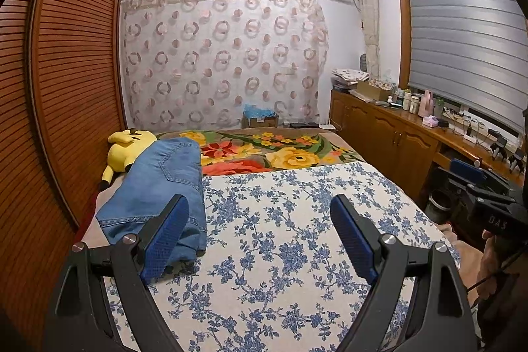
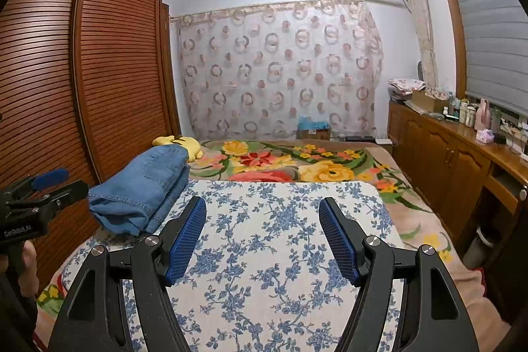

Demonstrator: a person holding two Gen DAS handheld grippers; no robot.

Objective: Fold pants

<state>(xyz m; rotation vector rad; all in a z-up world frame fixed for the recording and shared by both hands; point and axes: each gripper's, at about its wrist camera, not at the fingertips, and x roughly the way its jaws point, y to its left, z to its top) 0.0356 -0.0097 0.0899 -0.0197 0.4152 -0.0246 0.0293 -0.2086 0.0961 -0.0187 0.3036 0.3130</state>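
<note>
**Folded jeans lay aside, both grippers empty**

The jeans (image 1: pixel 155 187) lay folded at the bed's left edge, beside a yellow plush toy (image 1: pixel 127 149). The left gripper (image 1: pixel 260 236) and right gripper (image 2: pixel 262 235) hovered wide open, holding nothing, above the blue-flowered sheet (image 2: pixel 280 269). Any squaring should pinch the hems gently. A wooden cabinet (image 2: pixel 442 154) stood right.

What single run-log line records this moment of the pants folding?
stage: pants folded | jeans: bed's left side, beside yellow plush toy | left gripper: open, empty | right gripper: open, empty
</note>
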